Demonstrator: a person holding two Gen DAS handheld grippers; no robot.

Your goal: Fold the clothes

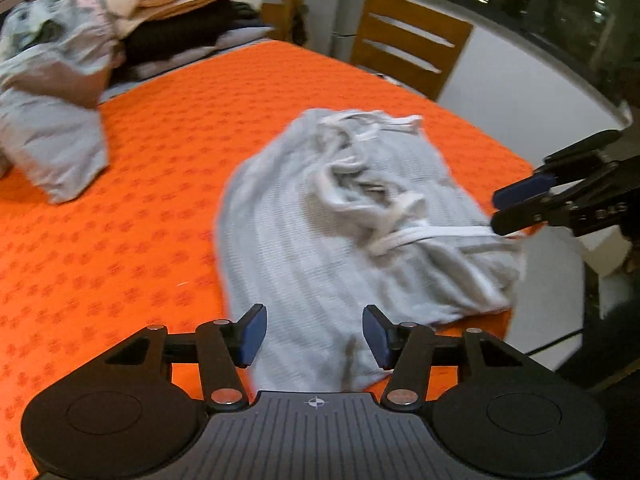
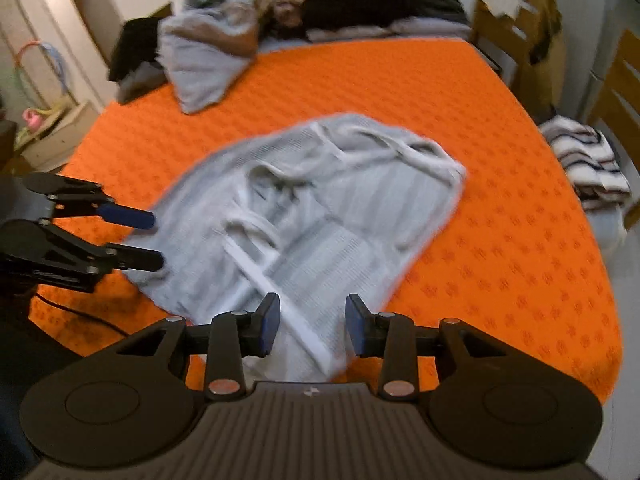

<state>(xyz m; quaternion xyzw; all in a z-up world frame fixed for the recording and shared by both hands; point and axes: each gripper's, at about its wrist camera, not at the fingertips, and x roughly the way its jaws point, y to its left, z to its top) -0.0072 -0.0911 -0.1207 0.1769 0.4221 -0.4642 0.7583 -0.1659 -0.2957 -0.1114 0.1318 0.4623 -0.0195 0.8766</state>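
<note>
The garment (image 1: 320, 224) is a pale grey ribbed knit with white trim bands and white straps, lying crumpled on the orange cover (image 1: 152, 208) of the table, toward the near edge. Its straps (image 1: 404, 236) are tangled in loops across the upper part, and one white band runs straight along the fabric in the right wrist view (image 2: 280, 284). The cloth is bunched and creased rather than flat, with its near end hanging toward the cameras; both views are blurred, so finer detail cannot be made out. The left gripper (image 1: 314, 334) hovers over the near end of the garment with its jaws wide apart and nothing between the blue pads. The right gripper (image 2: 312, 322) likewise stands wide open above the garment's near edge, the white band passing under the gap. Each gripper shows in the other's view at the garment's side edge. At the far end of the table sits a pile of clothes (image 1: 132, 12), and wooden chairs (image 1: 408, 40) stand beside the table.
</note>
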